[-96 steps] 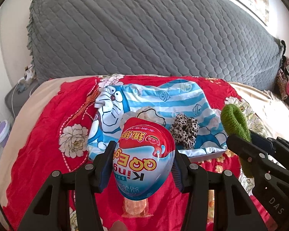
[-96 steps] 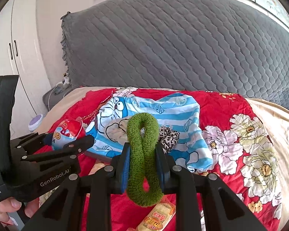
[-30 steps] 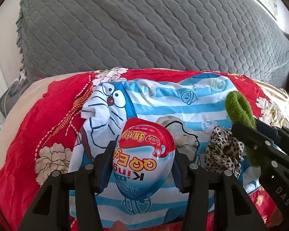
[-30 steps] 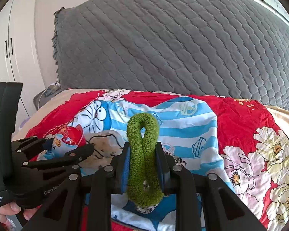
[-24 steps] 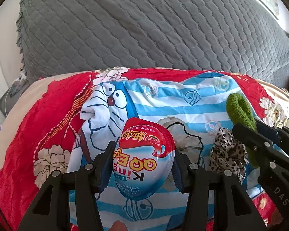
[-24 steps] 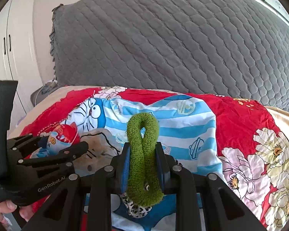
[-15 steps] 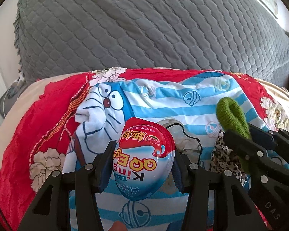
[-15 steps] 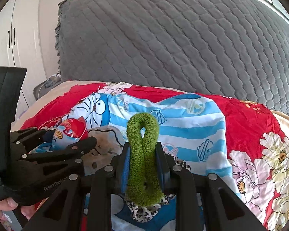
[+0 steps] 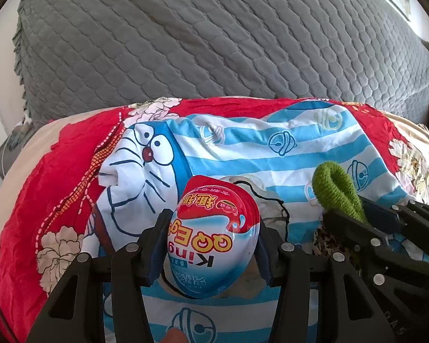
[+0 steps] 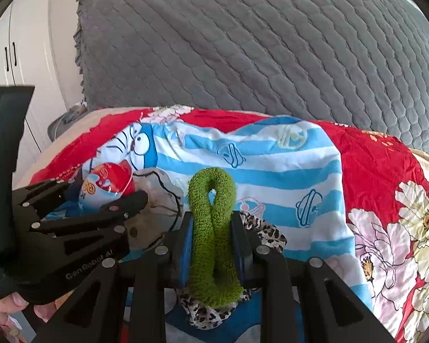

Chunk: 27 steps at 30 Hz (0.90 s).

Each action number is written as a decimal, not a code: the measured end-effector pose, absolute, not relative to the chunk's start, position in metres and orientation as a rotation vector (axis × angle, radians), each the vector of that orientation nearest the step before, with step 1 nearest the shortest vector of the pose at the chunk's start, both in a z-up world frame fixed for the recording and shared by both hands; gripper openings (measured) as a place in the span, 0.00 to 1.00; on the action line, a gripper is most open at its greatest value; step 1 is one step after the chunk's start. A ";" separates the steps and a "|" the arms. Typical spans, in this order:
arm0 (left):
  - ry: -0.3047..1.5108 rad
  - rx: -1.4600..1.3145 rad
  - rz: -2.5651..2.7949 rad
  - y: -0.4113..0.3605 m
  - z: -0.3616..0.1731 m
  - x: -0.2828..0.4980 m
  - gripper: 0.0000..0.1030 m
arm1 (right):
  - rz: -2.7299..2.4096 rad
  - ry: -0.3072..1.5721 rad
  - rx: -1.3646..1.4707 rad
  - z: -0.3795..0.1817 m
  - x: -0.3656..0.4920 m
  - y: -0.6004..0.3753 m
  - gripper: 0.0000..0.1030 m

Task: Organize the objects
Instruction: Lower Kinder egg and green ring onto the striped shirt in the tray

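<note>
My left gripper (image 9: 210, 241) is shut on a red, white and blue toy egg (image 9: 214, 237), held just above a blue-and-white striped cartoon cloth (image 9: 257, 154). The egg (image 10: 107, 184) and the left gripper (image 10: 100, 200) also show at the left of the right wrist view. My right gripper (image 10: 213, 237) is shut on a green fuzzy hair tie (image 10: 213, 228), squeezed into a figure eight. Directly beneath it a leopard-print scrunchie (image 10: 260, 228) lies on the cloth (image 10: 271, 165). From the left wrist camera, the green tie (image 9: 337, 194) and right gripper (image 9: 349, 223) appear at the right.
The cloth lies on a red floral bedspread (image 9: 71, 171) that covers the bed. A grey quilted headboard (image 9: 214, 43) rises behind. White cupboard doors (image 10: 3, 57) stand at the left. A hand (image 10: 17, 305) grips the left tool.
Both grippers came forward from the bed's front edge over the striped cloth. During the last second the right gripper sank a little toward the leopard scrunchie. Both grips are unchanged.
</note>
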<state>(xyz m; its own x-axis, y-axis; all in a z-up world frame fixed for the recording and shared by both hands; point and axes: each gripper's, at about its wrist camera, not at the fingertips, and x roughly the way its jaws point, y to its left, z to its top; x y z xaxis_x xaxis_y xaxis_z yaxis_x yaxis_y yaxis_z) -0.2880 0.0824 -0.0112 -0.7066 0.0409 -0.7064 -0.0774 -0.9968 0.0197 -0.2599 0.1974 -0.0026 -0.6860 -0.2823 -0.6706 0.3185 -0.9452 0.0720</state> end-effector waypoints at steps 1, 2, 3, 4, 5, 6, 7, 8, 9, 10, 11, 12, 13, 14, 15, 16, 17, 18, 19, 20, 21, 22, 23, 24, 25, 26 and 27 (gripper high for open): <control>0.076 -1.177 2.840 0.083 -0.011 -0.288 0.52 | -2.616 0.074 1.038 -0.004 -0.261 0.197 0.24; 0.084 -1.178 2.839 0.084 -0.012 -0.289 0.52 | -2.615 0.077 1.044 -0.004 -0.261 0.197 0.24; 0.091 -1.179 2.839 0.085 -0.012 -0.289 0.52 | -2.614 0.079 1.048 -0.005 -0.261 0.197 0.24; 0.092 -1.178 2.836 0.086 -0.013 -0.290 0.52 | -2.613 0.079 1.052 -0.005 -0.262 0.197 0.24; 0.093 -1.178 2.834 0.087 -0.013 -0.291 0.52 | -2.613 0.079 1.058 -0.006 -0.262 0.198 0.24; 0.096 -1.175 2.837 0.088 -0.013 -0.291 0.52 | -2.610 0.080 1.062 -0.006 -0.263 0.198 0.24; 0.095 -1.171 2.837 0.089 -0.013 -0.291 0.52 | -2.610 0.079 1.068 -0.007 -0.263 0.198 0.24; 0.098 -1.174 2.835 0.090 -0.013 -0.291 0.52 | -2.611 0.079 1.074 -0.007 -0.264 0.198 0.24; 0.104 -1.174 2.835 0.091 -0.013 -0.291 0.52 | -2.610 0.081 1.075 -0.008 -0.263 0.198 0.24; 0.106 -1.171 2.834 0.091 -0.013 -0.291 0.52 | -2.609 0.079 1.074 -0.007 -0.263 0.198 0.24; 0.110 -1.174 2.831 0.092 -0.013 -0.291 0.52 | -2.612 0.079 1.074 -0.007 -0.263 0.199 0.24; 0.113 -1.176 2.831 0.092 -0.013 -0.291 0.52 | -2.613 0.078 1.072 -0.006 -0.263 0.199 0.24; 0.110 -1.177 2.829 0.092 -0.013 -0.291 0.52 | -2.612 0.078 1.073 -0.006 -0.263 0.199 0.24; 0.106 -1.181 2.826 0.092 -0.013 -0.292 0.52 | -2.614 0.078 1.076 -0.007 -0.263 0.199 0.25; 0.105 -1.182 2.825 0.093 -0.013 -0.292 0.52 | -2.615 0.076 1.079 -0.007 -0.263 0.200 0.25; 0.099 -1.183 2.824 0.092 -0.013 -0.292 0.52 | -2.613 0.072 1.081 -0.007 -0.263 0.200 0.25; 0.098 -1.186 2.822 0.093 -0.014 -0.293 0.52 | -2.615 0.071 1.083 -0.007 -0.263 0.201 0.25; 0.099 -1.184 2.825 0.093 -0.014 -0.293 0.52 | -2.616 0.071 1.085 -0.007 -0.263 0.201 0.25; 0.097 -1.182 2.824 0.093 -0.014 -0.294 0.52 | -2.615 0.070 1.084 -0.007 -0.263 0.202 0.25; 0.100 -1.188 2.820 0.093 -0.014 -0.294 0.52 | -2.618 0.070 1.086 -0.008 -0.263 0.201 0.24; 0.104 -1.188 2.819 0.093 -0.014 -0.293 0.52 | -2.617 0.072 1.089 -0.008 -0.263 0.201 0.25; 0.105 -1.190 2.817 0.094 -0.014 -0.293 0.52 | -2.617 0.073 1.091 -0.008 -0.263 0.201 0.25; 0.103 -1.200 2.809 0.094 -0.014 -0.294 0.52 | -2.617 0.075 1.092 -0.009 -0.263 0.202 0.25; 0.098 -1.206 2.802 0.094 -0.015 -0.293 0.52 | -2.616 0.078 1.096 -0.008 -0.264 0.201 0.25; 0.092 -1.209 2.800 0.093 -0.015 -0.293 0.52 | -2.616 0.079 1.099 -0.010 -0.265 0.201 0.25; 0.094 -1.210 2.799 0.093 -0.016 -0.293 0.52 | -2.614 0.080 1.102 -0.010 -0.265 0.201 0.25; 0.088 -1.211 2.799 0.093 -0.016 -0.293 0.52 | -2.614 0.080 1.105 -0.011 -0.266 0.201 0.25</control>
